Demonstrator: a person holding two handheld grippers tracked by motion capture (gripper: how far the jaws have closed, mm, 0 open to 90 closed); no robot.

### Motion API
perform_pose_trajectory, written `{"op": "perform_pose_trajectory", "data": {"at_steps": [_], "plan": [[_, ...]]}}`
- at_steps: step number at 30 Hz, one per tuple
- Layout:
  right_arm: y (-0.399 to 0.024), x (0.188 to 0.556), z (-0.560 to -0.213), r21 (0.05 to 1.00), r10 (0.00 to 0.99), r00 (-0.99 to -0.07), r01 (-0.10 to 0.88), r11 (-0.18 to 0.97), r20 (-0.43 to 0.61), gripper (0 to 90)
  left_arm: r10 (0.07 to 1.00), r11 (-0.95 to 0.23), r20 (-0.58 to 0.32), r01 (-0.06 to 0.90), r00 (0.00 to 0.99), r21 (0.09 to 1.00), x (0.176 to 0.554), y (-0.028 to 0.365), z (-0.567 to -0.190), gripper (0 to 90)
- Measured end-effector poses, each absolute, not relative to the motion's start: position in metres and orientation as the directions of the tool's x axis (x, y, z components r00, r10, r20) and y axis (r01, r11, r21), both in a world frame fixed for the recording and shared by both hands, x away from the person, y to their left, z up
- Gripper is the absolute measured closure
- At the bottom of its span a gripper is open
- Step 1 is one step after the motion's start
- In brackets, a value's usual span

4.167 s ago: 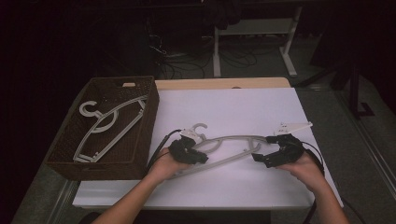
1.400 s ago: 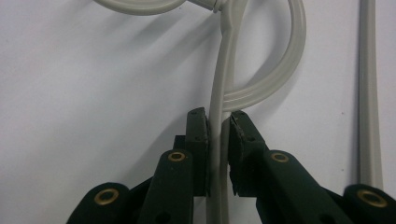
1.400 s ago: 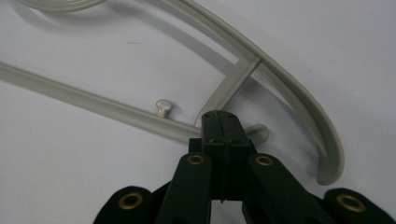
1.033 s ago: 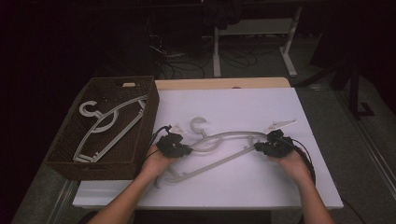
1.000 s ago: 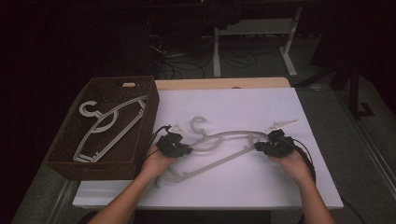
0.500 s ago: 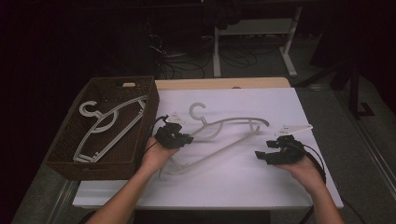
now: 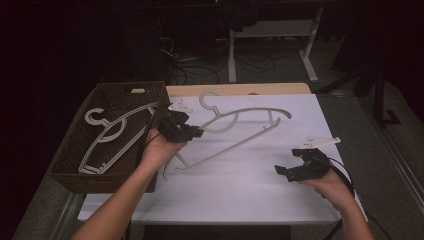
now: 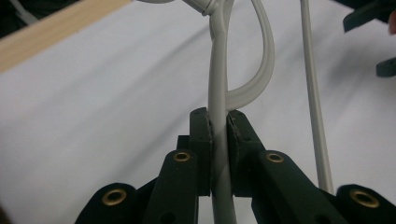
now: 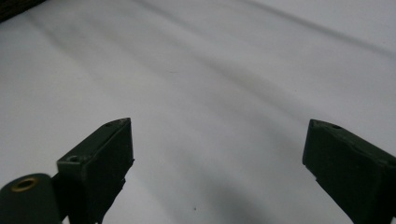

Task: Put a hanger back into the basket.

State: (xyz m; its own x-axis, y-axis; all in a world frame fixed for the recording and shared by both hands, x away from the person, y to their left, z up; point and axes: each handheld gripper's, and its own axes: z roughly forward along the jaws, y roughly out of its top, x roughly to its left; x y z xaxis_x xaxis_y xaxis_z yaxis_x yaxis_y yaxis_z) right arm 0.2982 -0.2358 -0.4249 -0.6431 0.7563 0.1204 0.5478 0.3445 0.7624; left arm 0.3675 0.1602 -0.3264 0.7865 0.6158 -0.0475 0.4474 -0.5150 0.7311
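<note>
The right gripper (image 7: pixel 295 165) has just let go: its jaws have just been opening, and in the right gripper view they stand wide apart with nothing between them but the white table cover (image 9: pixel 224 84). Half a second ago this gripper had already drawn away from the hanger's far end; a second ago it was still on it. The pale grey plastic clothes hanger (image 7: pixel 240 127) now hangs from the left gripper (image 7: pixel 192 132) alone, which is clamped on the hanger's thin shoulder bar; the left gripper view shows both pads pressed against that bar (image 8: pixel 219 154). Compared with a second ago, the hanger sits higher and farther from the person in the high view, tilted, its hook (image 7: pixel 206 98) near the far edge of the white cover and its lower bar slanting down toward the person.

By my reading, the handover to one hand is done and the hanger is on its way to the dark brown woven basket (image 7: pixel 70 167) just to the left of it.

Inside that basket a second pale grey hanger (image 7: pixel 112 137) already lies flat, taking much of the floor, so the carried one will likely have to go on top of it. The basket's near right wall stands between the held hanger and the basket floor, and the long free end may swing or catch on it. The right gripper rests well to the right of the hanger, out of its path.
</note>
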Motion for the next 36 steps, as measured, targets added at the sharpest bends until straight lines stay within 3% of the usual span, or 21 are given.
{"op": "perform_pose_trajectory", "data": {"at_steps": [15, 27, 36], "plan": [[-0.230, 0.298, -0.429, 0.764, 0.751, -0.649, 0.545, 0.347, 0.122, 3.0, 0.690, -0.464, 0.014, 0.428, 0.723, 0.776, 0.380, 0.263, -0.268, 82.7], [-0.231, 0.299, -0.429, 0.764, 0.761, -0.637, 0.549, 0.339, 0.121, 3.0, 0.791, -0.415, 0.060, 0.462, 0.609, 0.783, 0.378, 0.339, -0.257, 82.8], [-0.231, 0.301, -0.430, 0.762, 0.770, -0.627, 0.555, 0.333, 0.120, 3.1, 0.858, -0.349, 0.045, 0.516, 0.511, 0.782, 0.373, 0.405, -0.264, 82.7]]}}
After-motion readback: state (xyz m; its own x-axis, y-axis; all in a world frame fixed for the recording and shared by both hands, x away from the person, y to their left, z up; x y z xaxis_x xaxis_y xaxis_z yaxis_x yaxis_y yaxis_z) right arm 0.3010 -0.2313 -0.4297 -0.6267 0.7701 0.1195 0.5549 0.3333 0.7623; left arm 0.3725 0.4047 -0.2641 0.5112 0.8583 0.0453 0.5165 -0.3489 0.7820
